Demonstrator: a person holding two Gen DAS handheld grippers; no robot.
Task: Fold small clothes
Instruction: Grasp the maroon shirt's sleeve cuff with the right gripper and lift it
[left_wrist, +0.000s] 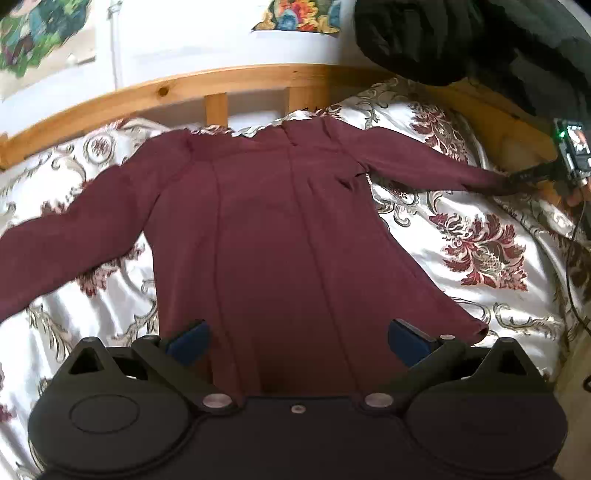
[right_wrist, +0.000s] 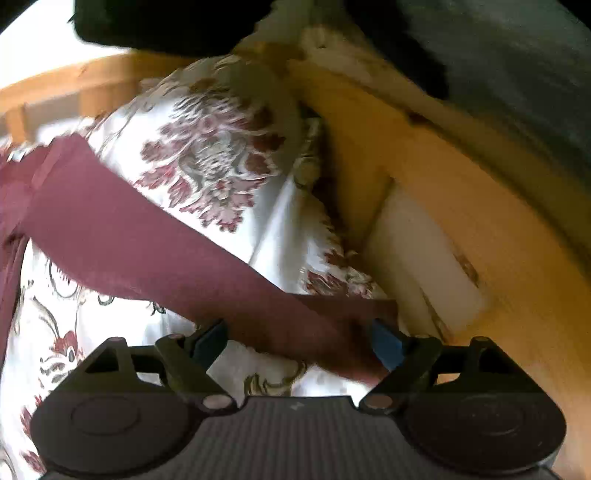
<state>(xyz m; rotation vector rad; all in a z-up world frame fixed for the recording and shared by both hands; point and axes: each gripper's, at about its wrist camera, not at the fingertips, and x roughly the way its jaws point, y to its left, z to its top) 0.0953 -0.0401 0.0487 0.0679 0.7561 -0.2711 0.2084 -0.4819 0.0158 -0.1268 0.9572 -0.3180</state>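
The maroon top (left_wrist: 273, 236) lies flat and spread out on the bed, covering the middle of the patterned bedspread (left_wrist: 480, 254). By the look of it, it is thin, soft cloth: light to lift, with no stiffness, so any part that is raised will droop and drag the rest. The satin-like bedspread under it may let it slide when pulled. The best places to take hold are probably the edges: a cuff, the hem corners or a shoulder seam, pinching a single layer.

Its long axis runs from the hem, nearest the left wrist camera, up to the neck at the wooden headboard (left_wrist: 207, 83). The two sleeves stretch out sideways, nearly straight, one to each side of the bed.

The left hand-held gripper (left_wrist: 295, 338) hovers over the hem with its jaws wide apart; the cloth lies below them, and contact cannot be told.

The right hand-held gripper (right_wrist: 301, 345) is at the cuff end of the right sleeve (right_wrist: 155, 243), near the wooden side rail (right_wrist: 480, 229) of the bed. Its jaws stand wide, one on each side of the sleeve, and neither pad presses on it yet. That view is blurred.
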